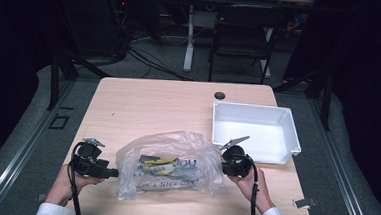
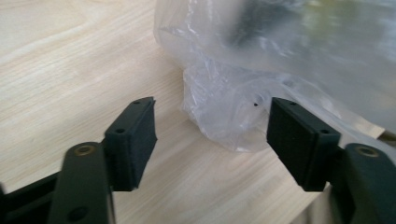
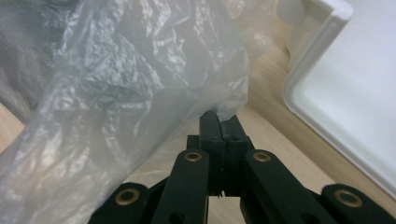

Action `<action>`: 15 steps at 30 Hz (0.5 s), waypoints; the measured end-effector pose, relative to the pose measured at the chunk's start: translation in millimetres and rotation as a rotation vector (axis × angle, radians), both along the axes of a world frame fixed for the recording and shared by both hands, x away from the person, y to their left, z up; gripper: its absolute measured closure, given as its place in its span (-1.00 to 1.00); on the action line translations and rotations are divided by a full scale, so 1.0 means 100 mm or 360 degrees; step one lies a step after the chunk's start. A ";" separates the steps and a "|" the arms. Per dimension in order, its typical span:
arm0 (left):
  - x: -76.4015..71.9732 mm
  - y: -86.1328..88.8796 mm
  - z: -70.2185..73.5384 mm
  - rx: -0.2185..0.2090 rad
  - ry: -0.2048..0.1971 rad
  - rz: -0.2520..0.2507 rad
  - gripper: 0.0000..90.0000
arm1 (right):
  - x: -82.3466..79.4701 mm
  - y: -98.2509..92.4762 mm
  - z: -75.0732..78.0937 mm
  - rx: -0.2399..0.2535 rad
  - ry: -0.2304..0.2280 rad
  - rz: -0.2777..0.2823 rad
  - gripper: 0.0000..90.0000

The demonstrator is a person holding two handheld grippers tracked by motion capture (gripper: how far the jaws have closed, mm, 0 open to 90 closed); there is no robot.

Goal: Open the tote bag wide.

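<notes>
Now, with the left gripper (image 2: 212,140) open beside the plastic bag (image 1: 167,163) on the table (image 1: 143,104) and only the right gripper (image 3: 219,122) pinching its edge, that 1 thin pinch could tear or slip.

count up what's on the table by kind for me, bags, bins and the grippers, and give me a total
Clear plastic bags: 1, the plastic bag with dark and yellow contents inside
White bins: 1, the white bin at the right of the wooden table
Grippers: 2, the left gripper with jaws apart, and the right gripper pinching the bag's edge
Total: 4
</notes>
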State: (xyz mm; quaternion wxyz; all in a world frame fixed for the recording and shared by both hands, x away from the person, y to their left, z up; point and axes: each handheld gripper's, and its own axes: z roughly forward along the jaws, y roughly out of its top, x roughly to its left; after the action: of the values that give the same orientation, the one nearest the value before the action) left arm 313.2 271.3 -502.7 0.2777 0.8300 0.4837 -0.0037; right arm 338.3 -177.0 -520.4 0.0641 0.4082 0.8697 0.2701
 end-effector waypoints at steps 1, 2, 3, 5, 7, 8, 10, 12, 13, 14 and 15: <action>-0.01 0.02 0.03 -0.0008 -0.0002 0.0004 -0.37 | -0.01 0.01 0.02 0.0011 -0.0011 0.0013 1.00; -0.04 0.07 0.07 -0.0016 -0.0007 0.0011 -0.39 | -0.01 0.01 0.03 0.0008 -0.0023 0.0022 1.00; -0.05 0.09 0.09 -0.0027 -0.0012 0.0024 -0.40 | -0.02 0.01 0.03 0.0032 -0.0039 0.0010 1.00; -0.06 0.12 0.10 -0.0030 -0.0017 0.0033 -0.41 | -0.02 0.01 0.04 0.0031 -0.0034 0.0014 1.00; -0.09 0.21 0.16 -0.0071 -0.0058 0.0081 -0.44 | -0.02 0.01 0.05 0.0056 -0.0045 0.0011 1.00; -0.10 0.23 0.20 -0.0104 -0.0083 0.0096 -0.46 | -0.02 0.00 0.06 0.0052 -0.0054 0.0011 1.00; -0.11 0.23 0.25 -0.0152 -0.0124 0.0098 -0.48 | -0.02 0.01 0.06 0.0067 -0.0064 0.0013 1.00; -0.12 0.19 0.33 -0.0190 -0.0172 0.0078 -0.49 | -0.02 0.02 0.07 0.0056 -0.0068 0.0027 1.00; -0.13 0.16 0.35 -0.0229 -0.0196 0.0059 -0.53 | -0.02 0.04 0.06 0.0052 -0.0069 0.0029 1.00; -0.13 0.11 0.37 -0.0256 -0.0213 0.0038 -0.54 | -0.02 0.05 0.06 0.0061 -0.0068 0.0037 1.00; -0.12 0.01 0.39 -0.0277 -0.0244 0.0003 -0.55 | -0.02 0.06 0.06 0.0054 -0.0073 0.0044 1.00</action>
State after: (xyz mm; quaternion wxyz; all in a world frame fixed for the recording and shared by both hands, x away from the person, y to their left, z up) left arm 301.6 271.9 -463.8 0.3847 0.8002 0.4597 0.0180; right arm 336.6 -171.4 -514.4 0.0733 0.3907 0.8689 0.2950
